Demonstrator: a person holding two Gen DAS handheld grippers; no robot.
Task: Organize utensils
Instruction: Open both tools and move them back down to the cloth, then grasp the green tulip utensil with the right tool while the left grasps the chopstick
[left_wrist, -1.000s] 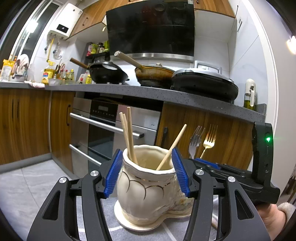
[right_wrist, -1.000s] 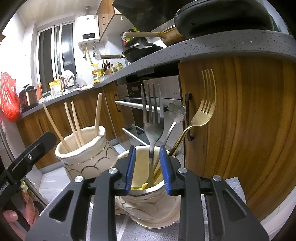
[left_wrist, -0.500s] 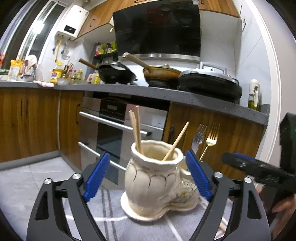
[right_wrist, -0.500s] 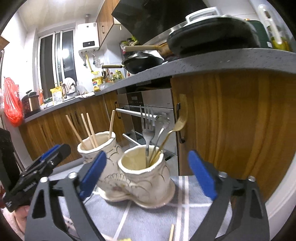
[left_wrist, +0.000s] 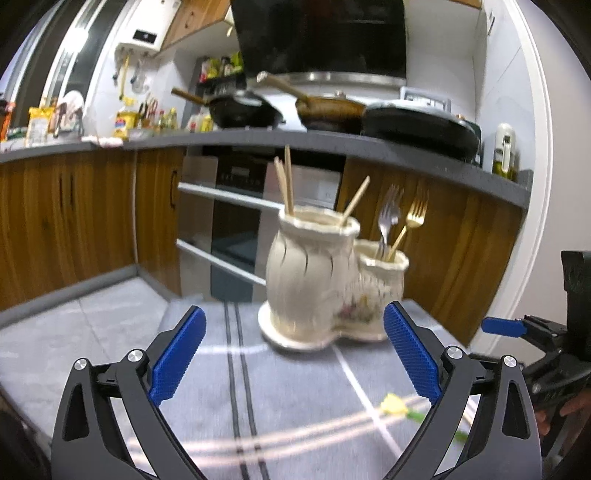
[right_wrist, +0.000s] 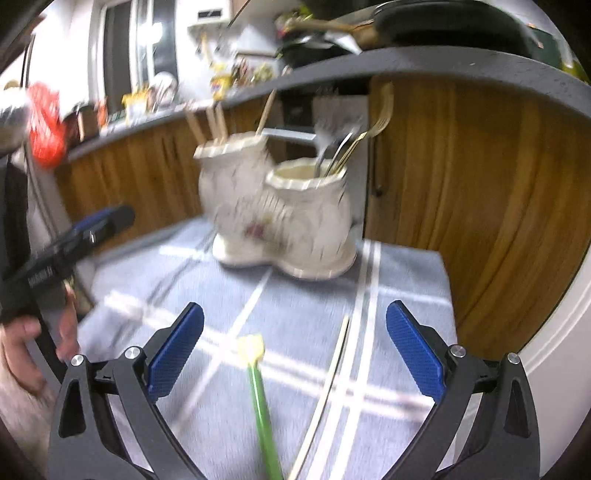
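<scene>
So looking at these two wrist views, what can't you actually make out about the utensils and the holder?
- Green-handled utensil, right wrist view: its lower end is cut off by the bottom edge; motion blur hides what kind it is.
- Pale stick beside it: far end also cut off.
- Ceramic holder: painted pattern smeared by blur in both views.
- Forks, left wrist view: handles hidden inside the smaller pot; count unclear.
- Chopsticks: lower ends hidden in the taller pot.

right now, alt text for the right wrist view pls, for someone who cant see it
The open right gripper, jaws opening and empty, faces a cream double utensil holder on a blue striped cloth; its taller pot holds chopsticks, its shorter one forks. A yellow-tipped green utensil and a pale stick lie on the cloth nearby.
</scene>
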